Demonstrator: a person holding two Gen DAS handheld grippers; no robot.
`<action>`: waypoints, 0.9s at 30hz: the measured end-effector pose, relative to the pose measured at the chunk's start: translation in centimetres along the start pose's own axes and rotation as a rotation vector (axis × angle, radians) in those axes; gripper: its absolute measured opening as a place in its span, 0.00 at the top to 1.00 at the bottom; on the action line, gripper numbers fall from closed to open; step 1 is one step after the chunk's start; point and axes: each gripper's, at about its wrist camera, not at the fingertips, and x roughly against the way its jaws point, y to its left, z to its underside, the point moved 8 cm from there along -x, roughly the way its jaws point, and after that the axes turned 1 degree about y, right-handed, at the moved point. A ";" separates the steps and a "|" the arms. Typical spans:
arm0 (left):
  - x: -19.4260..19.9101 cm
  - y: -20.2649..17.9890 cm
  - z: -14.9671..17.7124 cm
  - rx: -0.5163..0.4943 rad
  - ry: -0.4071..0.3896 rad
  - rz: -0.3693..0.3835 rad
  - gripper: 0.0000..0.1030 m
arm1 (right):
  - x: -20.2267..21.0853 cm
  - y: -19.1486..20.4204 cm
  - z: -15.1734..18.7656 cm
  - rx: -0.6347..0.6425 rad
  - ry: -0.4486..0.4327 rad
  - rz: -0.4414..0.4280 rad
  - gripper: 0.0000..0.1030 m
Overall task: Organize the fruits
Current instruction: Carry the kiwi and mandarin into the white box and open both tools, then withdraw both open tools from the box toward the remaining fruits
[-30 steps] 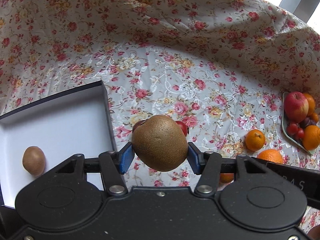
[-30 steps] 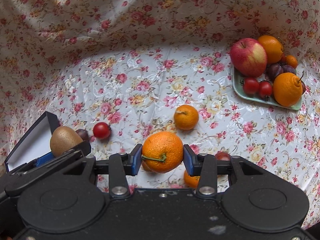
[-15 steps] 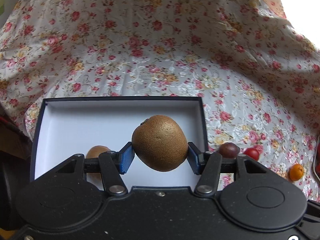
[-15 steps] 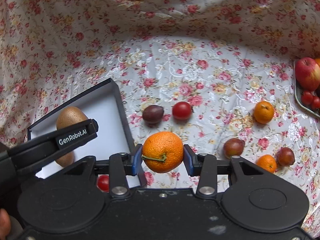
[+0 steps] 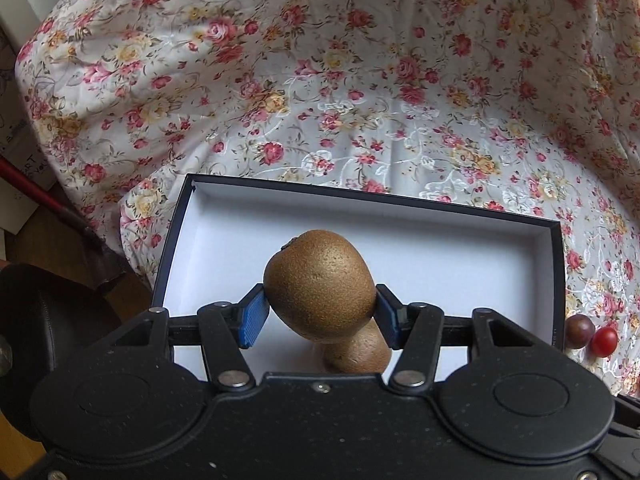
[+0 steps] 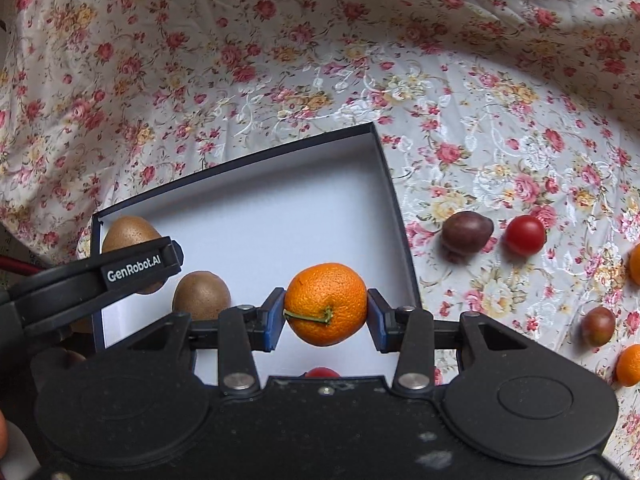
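Note:
My left gripper [image 5: 318, 311] is shut on a brown kiwi [image 5: 318, 286] and holds it above the open dark box with a white inside [image 5: 440, 248]. A second kiwi [image 5: 358, 354] lies in the box just below it. My right gripper [image 6: 326, 314] is shut on an orange [image 6: 326, 304] above the same box [image 6: 280, 208], near its right wall. In the right wrist view the left gripper's held kiwi [image 6: 128, 232] and the lying kiwi [image 6: 202, 294] show at the box's left end. A cherry tomato [image 6: 322, 372] peeks out under my right gripper.
On the flowered cloth right of the box lie a dark plum [image 6: 466, 234], a cherry tomato [image 6: 525, 235], another plum [image 6: 598, 325] and small oranges [image 6: 630, 364]. The plum [image 5: 579, 330] and tomato [image 5: 605, 342] also show in the left wrist view. The cloth's left edge drops off [image 5: 80, 184].
Both grippers have moved left over the box with their fruit still held. The plate of fruit has left both views.

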 end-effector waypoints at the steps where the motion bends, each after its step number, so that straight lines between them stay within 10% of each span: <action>1: -0.1 0.3 0.0 0.002 0.001 -0.001 0.41 | -0.4 0.3 0.1 0.005 0.006 0.003 0.57; 27: 1.4 0.6 -1.0 -0.051 -0.086 -0.033 0.41 | -1.0 2.1 0.0 0.061 0.006 -0.043 0.55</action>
